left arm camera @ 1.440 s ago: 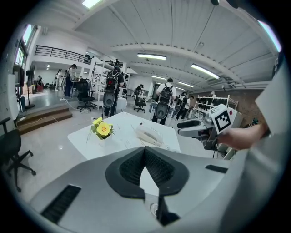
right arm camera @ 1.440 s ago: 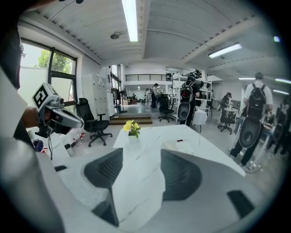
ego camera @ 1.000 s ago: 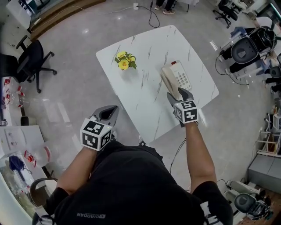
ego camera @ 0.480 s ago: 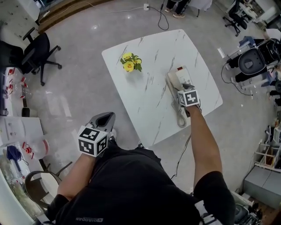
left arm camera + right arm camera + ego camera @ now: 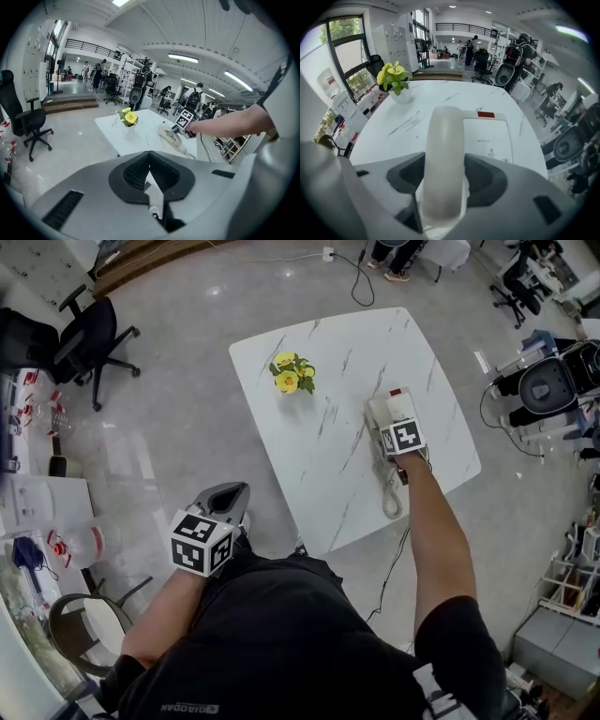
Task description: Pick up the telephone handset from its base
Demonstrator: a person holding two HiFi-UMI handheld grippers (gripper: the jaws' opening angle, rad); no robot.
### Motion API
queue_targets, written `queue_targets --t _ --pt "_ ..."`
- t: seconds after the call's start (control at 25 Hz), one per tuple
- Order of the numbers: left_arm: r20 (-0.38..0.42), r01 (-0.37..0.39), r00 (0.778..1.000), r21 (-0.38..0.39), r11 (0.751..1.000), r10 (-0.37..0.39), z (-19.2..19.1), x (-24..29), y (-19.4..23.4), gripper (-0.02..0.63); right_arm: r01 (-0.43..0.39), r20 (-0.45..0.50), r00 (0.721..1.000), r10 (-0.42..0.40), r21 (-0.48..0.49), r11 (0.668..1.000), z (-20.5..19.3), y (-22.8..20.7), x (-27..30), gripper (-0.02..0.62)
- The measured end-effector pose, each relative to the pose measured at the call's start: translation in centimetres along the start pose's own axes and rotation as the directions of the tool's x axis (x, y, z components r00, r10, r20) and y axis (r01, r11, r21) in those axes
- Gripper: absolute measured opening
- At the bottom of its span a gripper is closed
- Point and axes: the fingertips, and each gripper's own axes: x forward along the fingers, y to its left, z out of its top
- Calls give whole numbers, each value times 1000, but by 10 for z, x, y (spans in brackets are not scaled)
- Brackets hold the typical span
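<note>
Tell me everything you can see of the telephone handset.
The handset is a smooth cream bar, plastic by its look, with a rounded far end. It lies lengthwise along the left side of its base on the white marble-look table. The right gripper has its jaws closed against both of its sides. A coiled cord lies past its near end, toward the table's edge.

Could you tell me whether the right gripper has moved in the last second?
Yes: the right gripper advanced from the near end of the telephone base onto the handset.
</note>
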Motion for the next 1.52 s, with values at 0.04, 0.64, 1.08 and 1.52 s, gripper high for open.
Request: queue_targets --t 0.04,0.64,1.08,1.52 --pt "-1 0 1000 -3 1000 0 0 0 1 3 -1 -9 1000 1 2 1000 0 -1 1 252" --pt "13 18 1000 9 1000 -18 12 5 8 3 27 -64 998 -27 0 1000 -2 -2 5 255" --pt "11 30 999 32 999 -31 7 -5 13 3 19 -84 996 -18 11 1000 -3 3 0 213" --pt "27 79 996 73 994 -81 15 -5 9 3 -1 63 998 -2 55 998 13 14 -57 212"
